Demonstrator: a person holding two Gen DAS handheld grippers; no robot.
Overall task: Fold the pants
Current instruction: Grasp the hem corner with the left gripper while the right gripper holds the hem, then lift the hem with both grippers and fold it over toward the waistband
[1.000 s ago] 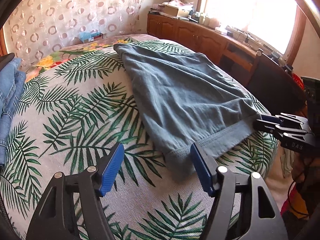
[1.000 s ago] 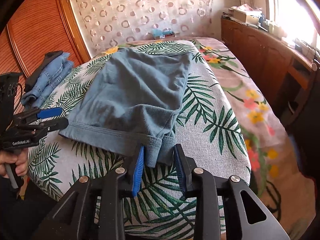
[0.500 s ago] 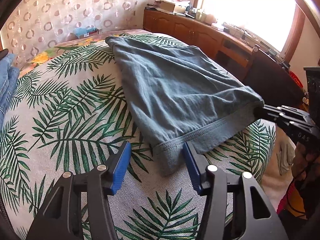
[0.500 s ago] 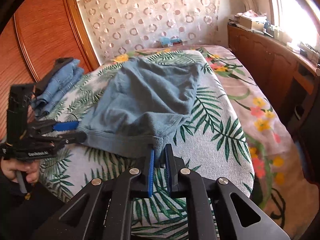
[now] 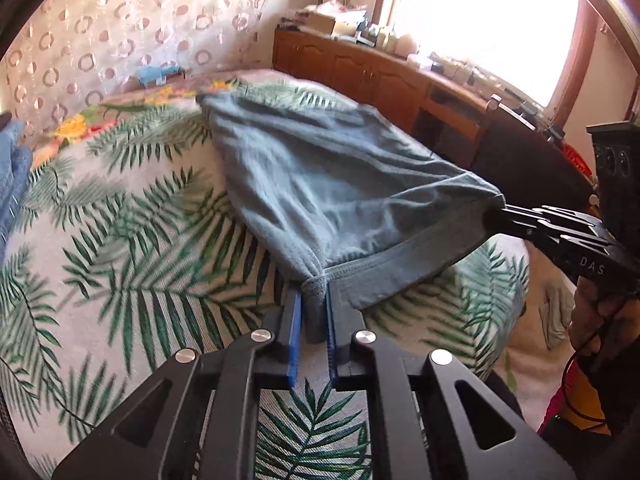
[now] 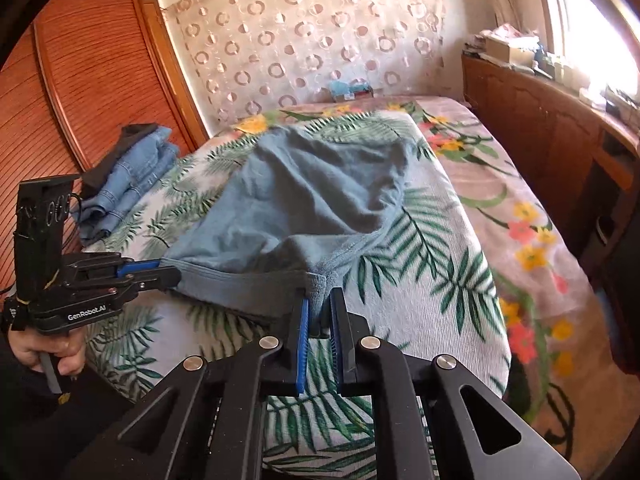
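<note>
On the bed (image 6: 472, 264), over a ribbed cover printed with green palm fronds, lay the pants (image 5: 320, 184), a soft grey-blue knit with a stitched band along the near edge. They stretched from the far end of the cover toward the near edge, their surface creased and slightly fuzzy. At one near corner the left gripper (image 5: 313, 312) had its blue ridged pads pressed together on the band, a bunched fold of fabric pinched between them. At the other near corner the right gripper (image 6: 320, 312) was likewise clamped on the band, a tuft of cloth standing up between its pads. Between the two corners the band hung taut and a little lifted off the cover.

White letters reading "DAS" showed on the black body of the right gripper as seen from the left camera, and "GenRobot.AI" on the left gripper's body as seen from the right camera. A hand (image 6: 56, 354) gripped that tool's handle.

Near the far left of the bed sat a pile of folded jeans (image 6: 128, 184), stiff blue denim with a dark piece on top. Behind stood a curtain (image 6: 312, 40) patterned with rings, a slatted wooden wardrobe (image 6: 88, 76), and a brown wooden cabinet (image 6: 536, 108) whose top held boxes and small clutter, too blurred to name.
</note>
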